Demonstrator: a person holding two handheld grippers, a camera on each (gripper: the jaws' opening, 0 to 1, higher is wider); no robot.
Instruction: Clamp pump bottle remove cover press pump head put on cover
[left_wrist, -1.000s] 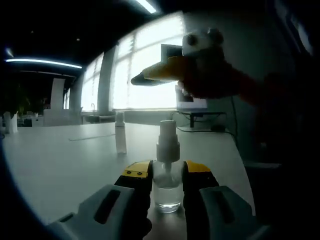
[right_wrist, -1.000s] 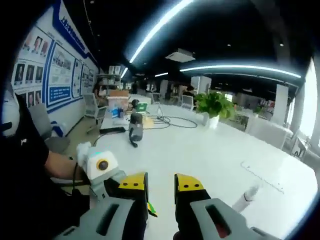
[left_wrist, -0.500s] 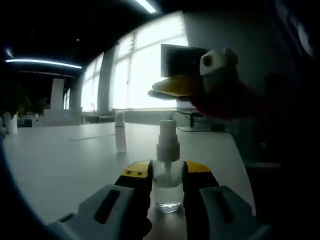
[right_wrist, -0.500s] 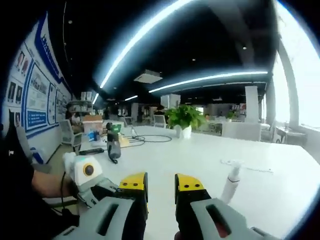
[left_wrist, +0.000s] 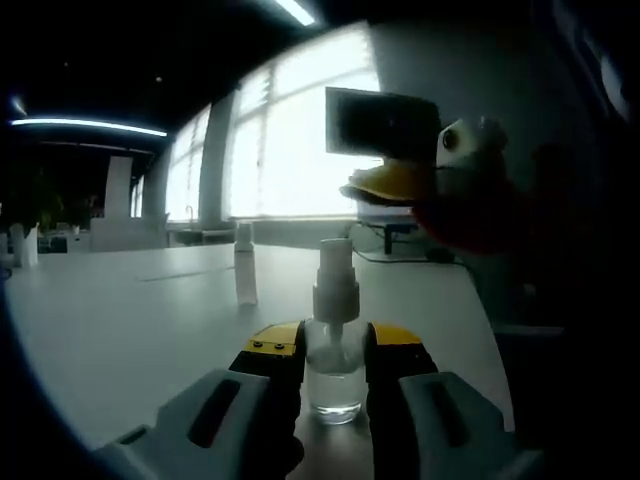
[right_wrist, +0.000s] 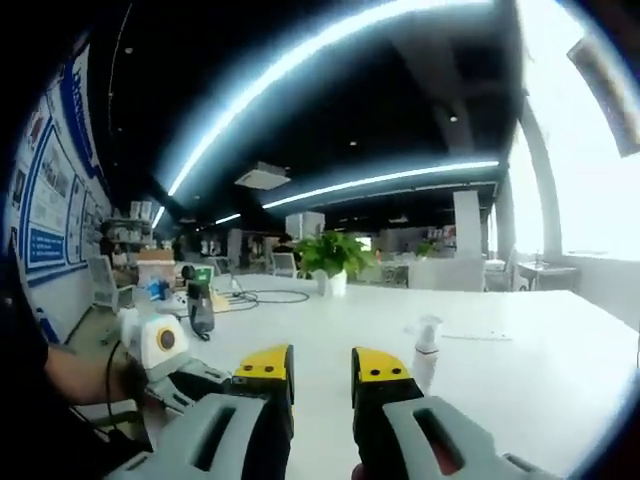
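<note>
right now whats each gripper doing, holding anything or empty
Left gripper: shut on the pump bottle, cover off, pump head bare.
Right gripper: narrow gap between the jaws, holding nothing.

Bright windows (left_wrist: 300, 140), white table (right_wrist: 520, 370), ceiling light strips (right_wrist: 330, 40), potted plant (right_wrist: 330, 255)

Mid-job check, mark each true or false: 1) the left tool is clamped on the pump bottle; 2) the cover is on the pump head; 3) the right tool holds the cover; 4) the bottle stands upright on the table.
1) True: the left tool has its jaws shut on the pump bottle.
2) False: the pump head is bare; the cover stands apart on the table.
3) False: the right tool holds nothing, jaws apart.
4) True.
</note>
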